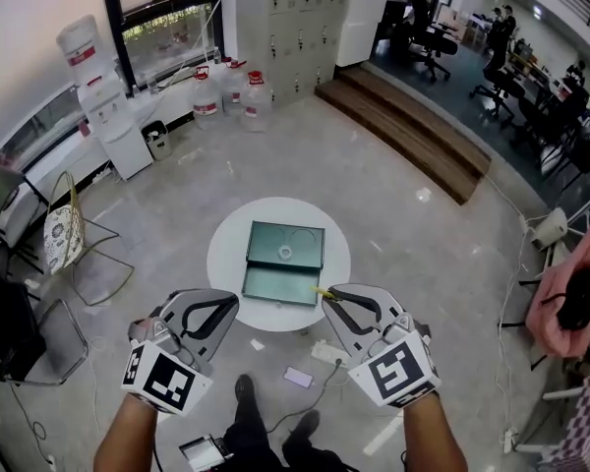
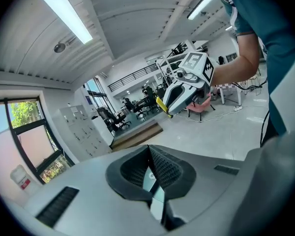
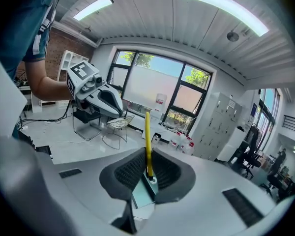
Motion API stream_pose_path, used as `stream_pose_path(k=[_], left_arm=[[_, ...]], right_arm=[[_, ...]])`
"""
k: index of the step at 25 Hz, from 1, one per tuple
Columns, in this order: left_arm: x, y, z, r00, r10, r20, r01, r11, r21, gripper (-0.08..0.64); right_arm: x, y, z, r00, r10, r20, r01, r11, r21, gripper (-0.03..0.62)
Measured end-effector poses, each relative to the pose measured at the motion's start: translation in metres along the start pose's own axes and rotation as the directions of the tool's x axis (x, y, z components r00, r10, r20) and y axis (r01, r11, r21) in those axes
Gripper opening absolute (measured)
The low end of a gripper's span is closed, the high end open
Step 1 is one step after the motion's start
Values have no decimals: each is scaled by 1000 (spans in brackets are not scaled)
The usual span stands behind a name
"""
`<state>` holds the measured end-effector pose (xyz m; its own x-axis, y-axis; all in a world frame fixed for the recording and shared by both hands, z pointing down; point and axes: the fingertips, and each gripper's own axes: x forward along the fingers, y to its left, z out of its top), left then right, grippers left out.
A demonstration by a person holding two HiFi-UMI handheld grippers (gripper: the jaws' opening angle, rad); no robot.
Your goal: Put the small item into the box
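My right gripper (image 3: 148,154) is clamped on the yellow stick (image 3: 147,136), which is not in the box. My left gripper (image 2: 148,148) has its 2 jaws pressed together, empty. Beyond them, the green box (image 1: 285,264) lies open on the round table (image 1: 224,249).

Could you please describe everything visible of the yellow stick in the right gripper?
The yellow stick is thin, straight and plain, plastic by its look. The right gripper is shut on one end, so most of its length juts past the jaw tips. Only the jaws touch it. In the head view its tip shows by the near right corner of the open green box.
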<state>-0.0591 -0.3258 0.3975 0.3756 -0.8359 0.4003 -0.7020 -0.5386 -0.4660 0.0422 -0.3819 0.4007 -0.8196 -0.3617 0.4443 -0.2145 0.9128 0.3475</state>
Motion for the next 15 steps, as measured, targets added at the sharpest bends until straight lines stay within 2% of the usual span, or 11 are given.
stream_pose_path(k=[8,15], left_arm=[[57,39,-70,998,-56,-19,55,997,-48,18],[101,48,-132,995,-92,-48,87,992,-93,18]], right_arm=[[99,-20,-46,997,33,-63,-29,998,62,64],[172,-26,-103,991,72,-111,-60,992,107,64]])
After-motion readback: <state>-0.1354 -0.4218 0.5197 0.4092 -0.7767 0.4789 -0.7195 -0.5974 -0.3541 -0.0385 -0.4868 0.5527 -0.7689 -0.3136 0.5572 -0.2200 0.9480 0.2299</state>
